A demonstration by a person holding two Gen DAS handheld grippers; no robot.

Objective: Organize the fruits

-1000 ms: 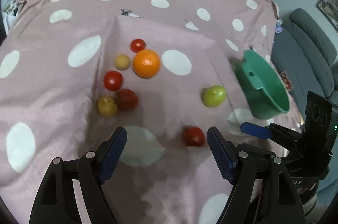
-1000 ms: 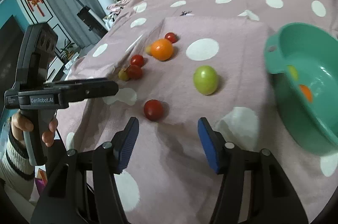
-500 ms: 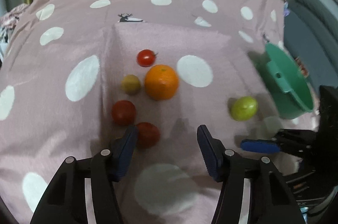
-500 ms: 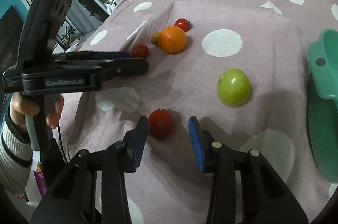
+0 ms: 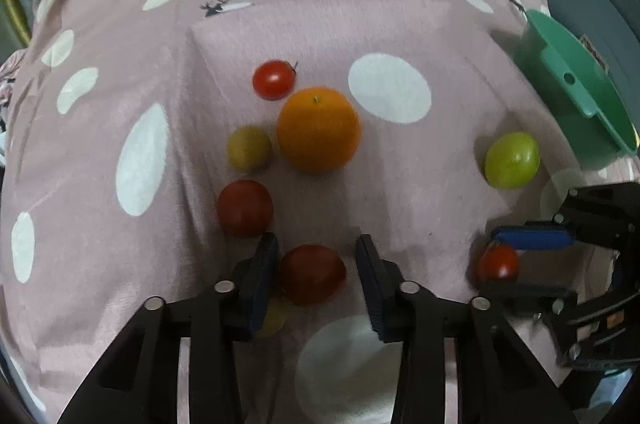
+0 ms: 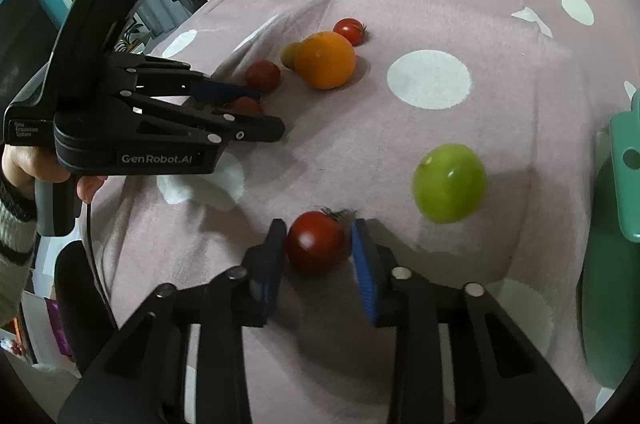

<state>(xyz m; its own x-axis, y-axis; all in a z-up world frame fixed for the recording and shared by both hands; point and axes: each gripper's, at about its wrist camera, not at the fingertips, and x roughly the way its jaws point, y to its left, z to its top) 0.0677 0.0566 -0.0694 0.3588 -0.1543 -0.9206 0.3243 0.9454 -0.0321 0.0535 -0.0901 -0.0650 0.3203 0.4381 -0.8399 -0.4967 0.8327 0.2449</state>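
While the left gripper (image 5: 316, 274) is straddling a dark red tomato (image 5: 313, 274) with small gaps at both pads, the right gripper (image 6: 318, 244) is pinching another tomato (image 6: 316, 241), with the green bowl (image 5: 580, 91) sitting far right.

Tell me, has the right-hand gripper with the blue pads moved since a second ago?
Yes. The right gripper has advanced across the dotted pink cloth to the small red tomato, which now sits between its narrowed fingers.

Dusty pink bedspread (image 5: 400, 183) with white polka dots, bright orange (image 5: 319, 129), yellow-green fruit (image 5: 512, 160) right of it, red tomatoes (image 5: 273, 79) around it, teal-green bowl (image 5: 580, 83), black claws with blue pads (image 6: 364, 264).
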